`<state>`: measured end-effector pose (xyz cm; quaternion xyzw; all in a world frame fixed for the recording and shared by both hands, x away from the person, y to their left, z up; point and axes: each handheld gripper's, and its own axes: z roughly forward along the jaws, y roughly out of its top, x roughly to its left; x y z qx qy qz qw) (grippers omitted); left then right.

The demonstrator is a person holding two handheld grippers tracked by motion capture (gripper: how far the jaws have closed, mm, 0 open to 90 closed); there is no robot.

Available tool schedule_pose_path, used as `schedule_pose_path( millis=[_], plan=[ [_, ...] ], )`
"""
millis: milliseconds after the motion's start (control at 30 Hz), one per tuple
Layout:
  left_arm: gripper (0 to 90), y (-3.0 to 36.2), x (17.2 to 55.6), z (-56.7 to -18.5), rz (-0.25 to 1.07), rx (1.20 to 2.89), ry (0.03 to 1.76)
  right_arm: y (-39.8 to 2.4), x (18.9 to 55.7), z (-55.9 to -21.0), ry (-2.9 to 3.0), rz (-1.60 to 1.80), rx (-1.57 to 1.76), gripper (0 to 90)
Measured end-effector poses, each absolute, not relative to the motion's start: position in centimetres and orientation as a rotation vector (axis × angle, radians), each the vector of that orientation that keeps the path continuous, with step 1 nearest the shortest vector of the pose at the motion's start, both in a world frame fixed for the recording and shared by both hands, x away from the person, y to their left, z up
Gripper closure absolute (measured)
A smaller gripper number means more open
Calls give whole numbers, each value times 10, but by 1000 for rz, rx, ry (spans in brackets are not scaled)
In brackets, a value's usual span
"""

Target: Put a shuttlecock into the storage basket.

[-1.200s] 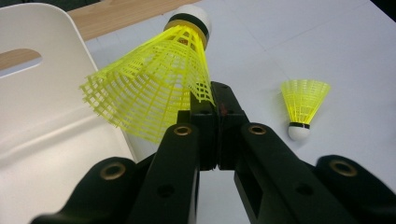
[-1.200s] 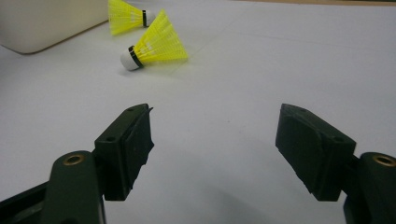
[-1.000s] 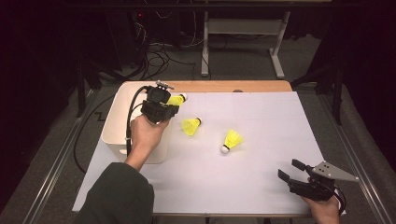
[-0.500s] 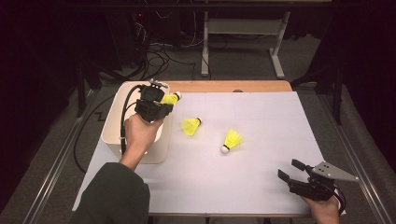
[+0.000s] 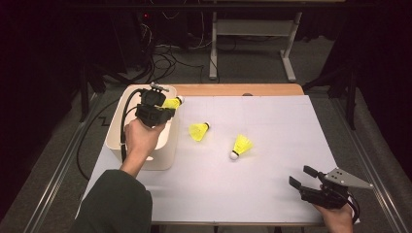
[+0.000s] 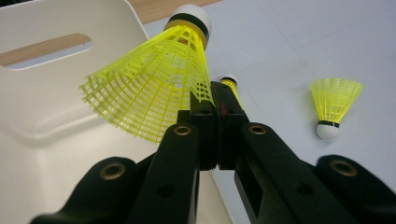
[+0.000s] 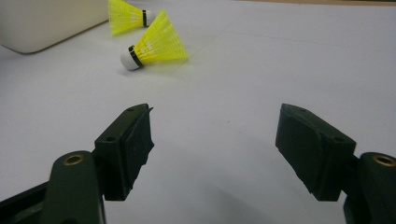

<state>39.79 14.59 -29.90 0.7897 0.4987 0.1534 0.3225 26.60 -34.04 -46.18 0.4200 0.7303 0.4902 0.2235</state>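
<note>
Three shuttlecocks. One [image 6: 154, 88] pinched by its skirt in the left gripper [image 5: 154, 112] at upper left, over the bin [image 5: 116, 128] — cork up and right. Two flat mid-frame: one [image 5: 198, 131] cork right, one [image 5: 240, 145] cork lower left. Right gripper [image 5: 311, 180] agape, empty, lower right.

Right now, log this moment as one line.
left gripper: shut on shuttlecock, over white bin | right gripper: open, idle near table edge | two loose shuttlecocks on white table
</note>
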Motion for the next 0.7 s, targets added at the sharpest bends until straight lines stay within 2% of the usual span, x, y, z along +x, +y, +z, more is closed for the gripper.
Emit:
schedule_pose_path(
  millis=[700],
  plan=[
    [884,161,402,-306,406,2060,1344,-340,266,-462,2015,1352,1160,274]
  ],
)
